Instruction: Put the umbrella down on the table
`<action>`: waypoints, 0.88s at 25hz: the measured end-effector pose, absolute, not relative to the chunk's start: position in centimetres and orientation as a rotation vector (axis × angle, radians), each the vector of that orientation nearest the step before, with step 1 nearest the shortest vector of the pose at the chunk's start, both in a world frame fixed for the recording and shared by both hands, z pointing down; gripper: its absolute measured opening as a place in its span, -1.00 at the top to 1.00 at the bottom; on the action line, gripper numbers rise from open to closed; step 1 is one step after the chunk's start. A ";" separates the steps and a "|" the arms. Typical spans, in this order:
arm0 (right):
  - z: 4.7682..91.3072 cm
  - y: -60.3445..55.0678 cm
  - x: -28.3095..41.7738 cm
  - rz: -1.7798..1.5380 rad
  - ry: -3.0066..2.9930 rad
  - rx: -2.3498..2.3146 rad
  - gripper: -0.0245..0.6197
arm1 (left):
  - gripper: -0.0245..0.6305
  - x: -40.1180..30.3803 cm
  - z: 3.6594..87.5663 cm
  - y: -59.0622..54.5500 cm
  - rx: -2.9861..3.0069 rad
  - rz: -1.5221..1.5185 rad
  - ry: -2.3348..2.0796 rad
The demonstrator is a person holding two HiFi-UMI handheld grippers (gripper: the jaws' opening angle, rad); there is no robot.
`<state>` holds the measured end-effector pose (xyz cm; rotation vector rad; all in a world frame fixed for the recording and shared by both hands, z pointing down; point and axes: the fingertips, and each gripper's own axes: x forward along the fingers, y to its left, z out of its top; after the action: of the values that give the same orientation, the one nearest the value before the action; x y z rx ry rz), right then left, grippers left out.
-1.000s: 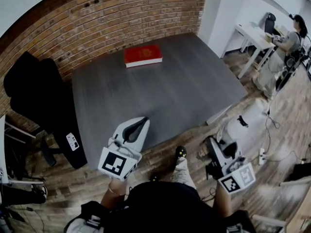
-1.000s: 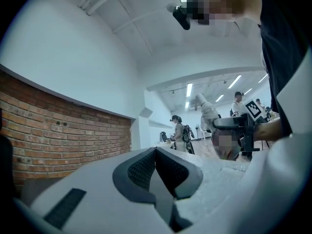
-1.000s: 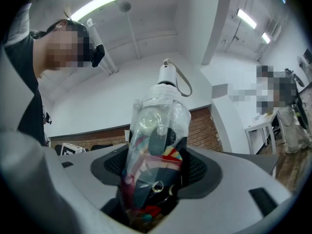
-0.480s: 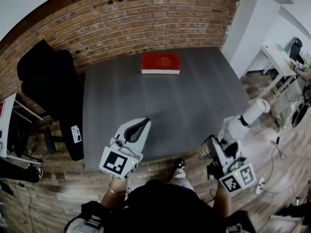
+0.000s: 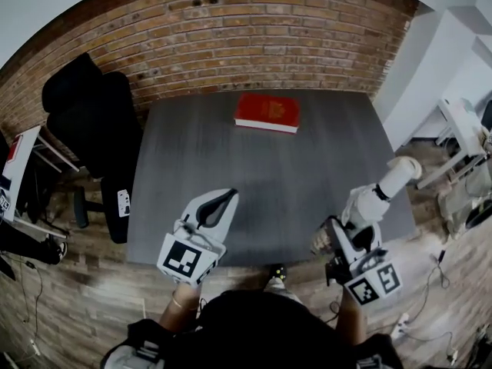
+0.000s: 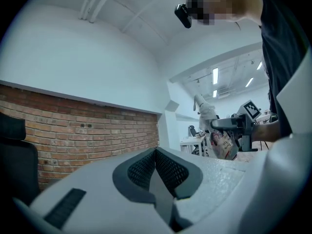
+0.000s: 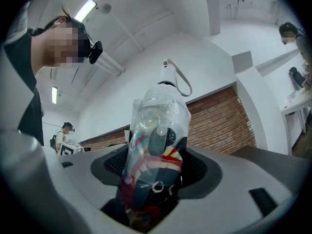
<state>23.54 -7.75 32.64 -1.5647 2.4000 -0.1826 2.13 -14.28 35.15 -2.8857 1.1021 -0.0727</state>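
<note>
One step left. Pinched folded multicoloured umbrella (image 7: 155,145) in clear plastic sleeve with right gripper (image 5: 350,235) above near right corner of dark grey table (image 5: 231,152), not yet laid down; held left gripper (image 5: 219,201) pressed together, empty.

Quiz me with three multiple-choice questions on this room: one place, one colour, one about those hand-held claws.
1. Where does the red book lie? A) on the floor B) on the grey table, near the brick wall C) on a chair
2. What colour is the handle of the umbrella? A) white B) green C) orange
3. What state is the left gripper in? A) clamping the book B) gaping wide C) shut and empty
Answers: 1 B, it rests on the tabletop's far side; 2 A, the white handle sticks out past the right gripper; 3 C, its jaws meet with nothing between.
</note>
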 end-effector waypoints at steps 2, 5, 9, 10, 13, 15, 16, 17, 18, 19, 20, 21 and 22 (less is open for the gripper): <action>32.7 -8.7 24.2 -0.195 2.418 -1.541 0.02 | 0.92 2.7 35.1 -14.7 -2.871 -0.080 1.136; 33.1 -10.1 25.3 -0.212 2.441 -1.501 0.02 | 0.92 3.5 35.2 -15.4 -2.850 -0.096 1.184; 33.8 -11.8 26.4 -0.246 2.471 -1.450 0.02 | 0.92 4.6 35.4 -16.1 -2.834 -0.116 1.243; 34.0 -12.2 26.7 -0.255 2.480 -1.440 0.02 | 0.92 4.8 35.5 -16.3 -2.830 -0.118 1.256; 34.7 -13.2 27.5 -0.280 2.506 -1.420 0.02 | 0.92 5.8 35.7 -16.5 -2.815 -0.120 1.292; 35.1 -13.7 28.1 -0.298 2.523 -1.409 0.02 | 0.92 6.3 35.9 -16.6 -2.806 -0.124 1.312; 35.4 -13.9 28.4 -0.307 2.532 -1.403 0.02 | 0.92 6.5 36.0 -16.6 -2.801 -0.126 1.323; 35.7 -14.1 28.6 -0.316 2.541 -1.399 0.02 | 0.92 6.7 36.1 -16.6 -2.797 -0.128 1.335; 36.1 -14.3 28.9 -0.325 2.552 -1.395 0.02 | 0.92 6.9 36.2 -16.6 -2.794 -0.130 1.345; 36.4 -14.6 29.2 -0.332 2.563 -1.392 0.02 | 0.92 7.2 36.3 -16.6 -2.791 -0.134 1.353; 36.8 -14.8 29.4 -0.338 2.574 -1.389 0.02 | 0.92 7.4 36.4 -16.6 -2.787 -0.138 1.359; 37.1 -15.1 29.6 -0.342 2.584 -1.387 0.02 | 0.92 7.6 36.5 -16.7 -2.783 -0.144 1.365; 37.4 -15.3 29.7 -0.348 2.591 -1.386 0.02 | 0.92 7.7 36.7 -16.7 -2.779 -0.147 1.372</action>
<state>29.71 -15.28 37.43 -1.3857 2.5913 -0.3480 7.70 -16.73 36.70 -2.7788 1.3723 -0.1471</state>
